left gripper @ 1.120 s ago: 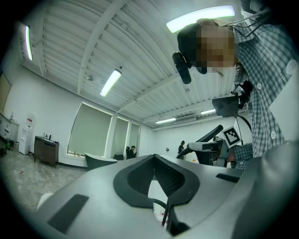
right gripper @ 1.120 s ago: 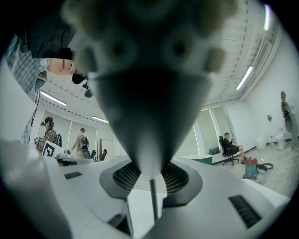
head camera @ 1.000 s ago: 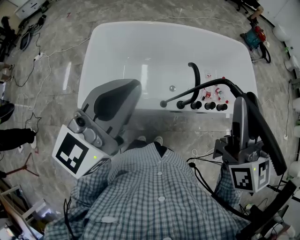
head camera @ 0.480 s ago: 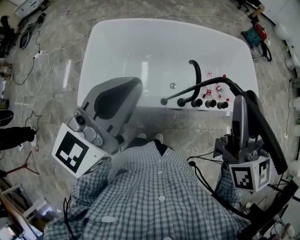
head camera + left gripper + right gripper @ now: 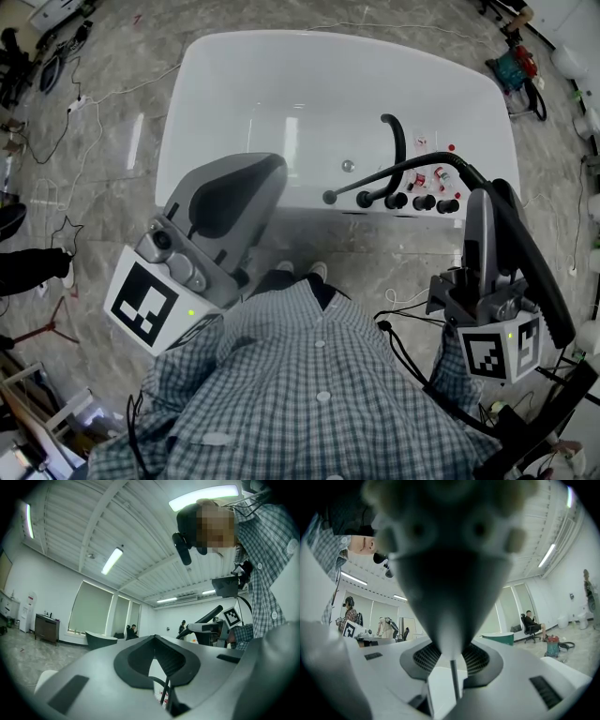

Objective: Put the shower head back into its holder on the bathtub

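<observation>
**Over by the tub, the shower head sits in the right gripper**

Down at the right side of the head view, the right gripper (image 5: 480, 199) is closed on the black shower head (image 5: 532, 274). In the right gripper view, the shower head (image 5: 450, 573) is a big dark shape. Its thin end is pinched between the jaws. A black hose (image 5: 412, 169) runs from it in a curve to the near edge of the white bathtub (image 5: 216, 66).

The left gripper (image 5: 267, 171) is on the other side. Its jaws are nearly together, with only a thin slit between them, and nothing is in them.

No words or brand names can be read. Each gripper has a cube (image 5: 145, 307) with black and white square marks and no letters. Small red tags (image 5: 436, 178) lie by the black knobs (image 5: 422, 202), but they are too tiny to read.

The knobs and a bent black spout (image 5: 396, 141) stand in a row on the tub's near edge, toward the right. It is not clear which part is the holder. A strip of grey stone floor (image 5: 122, 141) lies between the person's shoes (image 5: 300, 275) and the tub. Cables (image 5: 84, 103) trail on the floor at the left.
</observation>
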The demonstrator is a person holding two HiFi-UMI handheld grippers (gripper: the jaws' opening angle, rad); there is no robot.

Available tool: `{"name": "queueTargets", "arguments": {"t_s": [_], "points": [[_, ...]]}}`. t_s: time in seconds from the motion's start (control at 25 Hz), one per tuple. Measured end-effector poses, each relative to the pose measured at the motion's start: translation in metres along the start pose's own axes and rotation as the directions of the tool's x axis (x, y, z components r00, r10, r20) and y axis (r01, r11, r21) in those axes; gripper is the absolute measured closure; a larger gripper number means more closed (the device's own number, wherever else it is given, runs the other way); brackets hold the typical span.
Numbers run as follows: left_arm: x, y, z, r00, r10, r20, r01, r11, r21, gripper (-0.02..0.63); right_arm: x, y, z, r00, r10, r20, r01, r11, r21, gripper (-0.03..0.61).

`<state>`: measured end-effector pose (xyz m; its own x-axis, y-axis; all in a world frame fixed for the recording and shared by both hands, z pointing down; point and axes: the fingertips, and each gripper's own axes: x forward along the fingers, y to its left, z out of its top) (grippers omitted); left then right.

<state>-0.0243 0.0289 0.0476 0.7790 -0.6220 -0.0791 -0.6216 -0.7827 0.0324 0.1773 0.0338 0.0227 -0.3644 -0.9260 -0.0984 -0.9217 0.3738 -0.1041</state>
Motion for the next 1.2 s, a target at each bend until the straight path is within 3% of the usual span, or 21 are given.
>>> {"name": "queueTargets", "arguments": {"t_s": [1.2], "points": [[0.002, -0.004, -0.020, 0.999, -0.033, -0.039, 0.031, 0.998, -0.060, 0.606, 0.006, 0.011, -0.033, 0.997, 0.015, -0.079, -0.011, 0.998, 0.058, 0.443]]}}
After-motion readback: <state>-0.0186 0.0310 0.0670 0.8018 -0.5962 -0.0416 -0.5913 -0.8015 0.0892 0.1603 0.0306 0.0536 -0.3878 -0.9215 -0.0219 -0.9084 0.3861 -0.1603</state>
